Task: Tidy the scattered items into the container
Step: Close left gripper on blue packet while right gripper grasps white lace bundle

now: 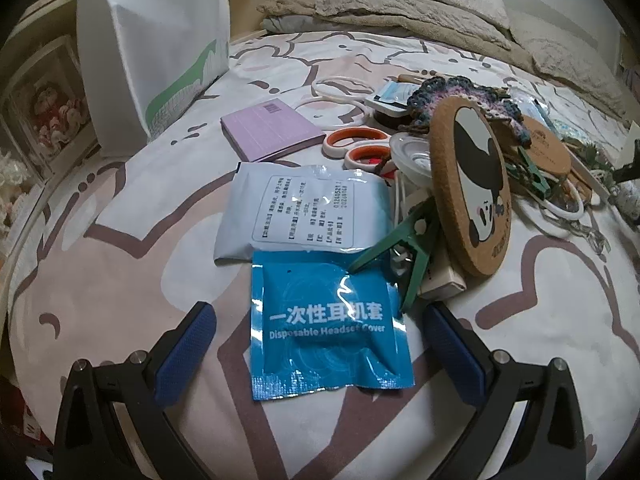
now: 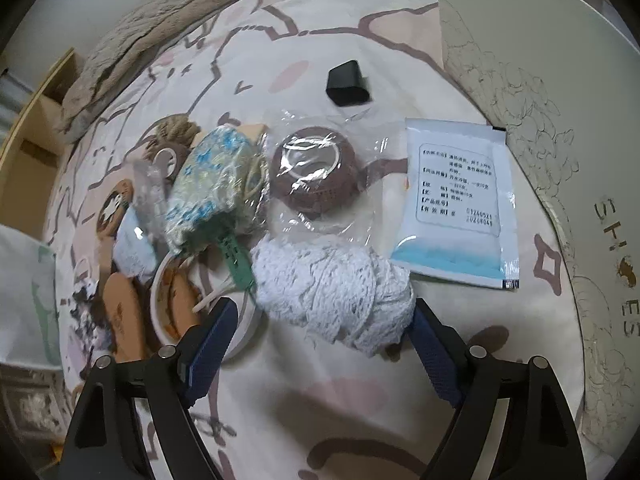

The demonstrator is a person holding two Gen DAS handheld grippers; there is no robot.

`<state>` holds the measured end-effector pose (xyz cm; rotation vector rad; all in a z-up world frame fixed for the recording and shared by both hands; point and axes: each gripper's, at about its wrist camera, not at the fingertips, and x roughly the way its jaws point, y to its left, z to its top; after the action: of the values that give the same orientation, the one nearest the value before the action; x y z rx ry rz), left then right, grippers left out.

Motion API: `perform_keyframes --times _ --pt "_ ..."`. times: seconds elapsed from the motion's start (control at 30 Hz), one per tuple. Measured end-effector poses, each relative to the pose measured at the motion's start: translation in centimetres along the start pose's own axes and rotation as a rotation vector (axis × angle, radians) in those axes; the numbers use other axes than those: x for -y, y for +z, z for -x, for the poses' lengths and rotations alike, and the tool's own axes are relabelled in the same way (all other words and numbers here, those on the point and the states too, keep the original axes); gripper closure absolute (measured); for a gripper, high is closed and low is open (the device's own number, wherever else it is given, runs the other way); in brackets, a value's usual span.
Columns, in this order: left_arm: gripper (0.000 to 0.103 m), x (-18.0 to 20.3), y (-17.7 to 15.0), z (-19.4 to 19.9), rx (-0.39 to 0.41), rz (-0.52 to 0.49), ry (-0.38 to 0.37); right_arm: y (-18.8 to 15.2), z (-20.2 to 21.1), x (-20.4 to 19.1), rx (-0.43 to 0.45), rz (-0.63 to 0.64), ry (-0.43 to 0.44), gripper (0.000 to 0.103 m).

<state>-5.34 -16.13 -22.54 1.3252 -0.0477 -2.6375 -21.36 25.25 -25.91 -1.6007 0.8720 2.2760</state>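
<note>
- My left claw [image 1: 318,334] stands spread wide, gripping nothing; its blue pads [image 1: 186,354] are knurled rubber, flanking a glossy blue foil headset-cover packet [image 1: 326,326] flat on the printed bedsheet [image 1: 120,240].
- Beyond it: a white sachet [image 1: 300,210], a round cork coaster [image 1: 472,188] tilted on edge, a green plastic clip [image 1: 404,252], orange-handled scissors [image 1: 356,146].
- A white paper bag [image 1: 152,48] stands upright at far left.
- My right claw [image 2: 320,326] is likewise released, flanking a fluffy white knitted bundle [image 2: 336,296]; whether the pads touch it, I cannot tell.
- A second white sachet [image 2: 458,200] lies just right of it.
</note>
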Motion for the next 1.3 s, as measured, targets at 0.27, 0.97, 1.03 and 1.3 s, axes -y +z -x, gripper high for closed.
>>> perform_keyframes --times 0.27,0.97,1.03,1.3 --pt "0.0 0.5 -0.3 0.2 0.01 -0.008 0.011 0.7 -1.0 -0.4 0.041 0.023 -0.068 0.024" --pt "0.033 0.0 -0.8 1.2 0.059 -0.015 -0.056 0.0 3.9 0.3 0.089 0.164 -0.007 0.032" --pt "0.039 -0.4 -0.8 1.5 0.062 0.005 -0.077 -0.2 4.3 0.5 0.087 0.173 0.006 0.032" --pt "0.048 -0.7 -1.2 2.1 0.075 0.033 -0.089 -0.7 6.0 0.4 0.101 0.213 0.055 0.032"
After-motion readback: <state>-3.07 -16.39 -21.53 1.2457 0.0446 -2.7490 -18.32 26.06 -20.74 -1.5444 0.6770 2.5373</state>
